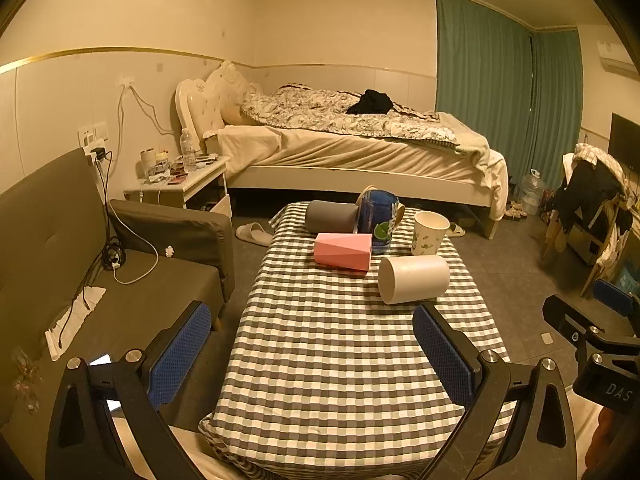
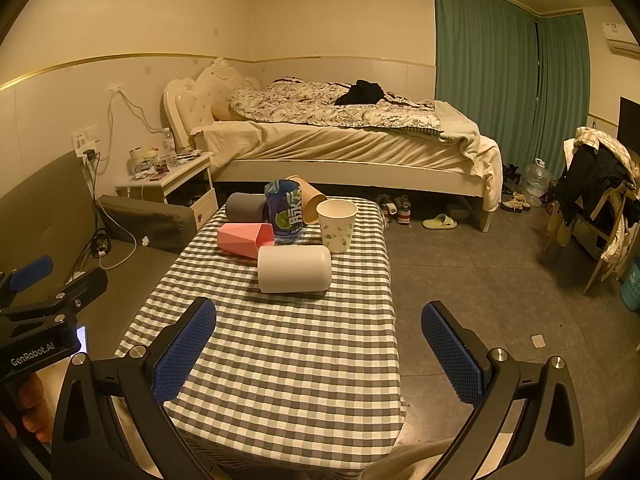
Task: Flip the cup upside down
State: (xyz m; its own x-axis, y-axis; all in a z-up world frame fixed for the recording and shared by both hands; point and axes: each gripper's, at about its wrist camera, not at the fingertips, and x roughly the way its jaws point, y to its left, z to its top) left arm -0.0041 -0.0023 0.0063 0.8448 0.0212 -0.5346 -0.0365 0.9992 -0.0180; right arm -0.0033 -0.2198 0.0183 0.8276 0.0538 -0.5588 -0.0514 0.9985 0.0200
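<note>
Nearest the cameras, both grippers are spread wide with nothing between their fingers. The left gripper [image 1: 312,354] and the right gripper [image 2: 318,354] each have black angular arms ending in flat blue pads [image 1: 182,354] with a fine dimpled, rubbery texture. Both hover above the near end of a low table [image 1: 320,380] draped in a soft grey, green and white checked cloth.

Ahead of the grippers, a plain white cylinder cup [image 1: 414,279] lies on its side, smooth and matte, its open mouth turned toward the left gripper's side. It is the closest cup, sitting just beyond the fingertips but apart from them.

Just behind it lies a pink faceted cup [image 1: 343,251], also on its side, with angular flat panels. To the right of the white cup, farther back, a paper cup [image 2: 337,225] with small green printed motifs stands upright, mouth up. Behind the pink cup stands a glossy blue cup [image 2: 285,213] with white lettering, a grey cylinder cup [image 2: 245,206] lying beside it, and a brown paper cup [image 2: 307,197] tipped over behind.

Beyond the table is a bed [image 1: 360,148] with a rumpled patterned quilt, and teal pleated curtains [image 1: 484,88].
</note>
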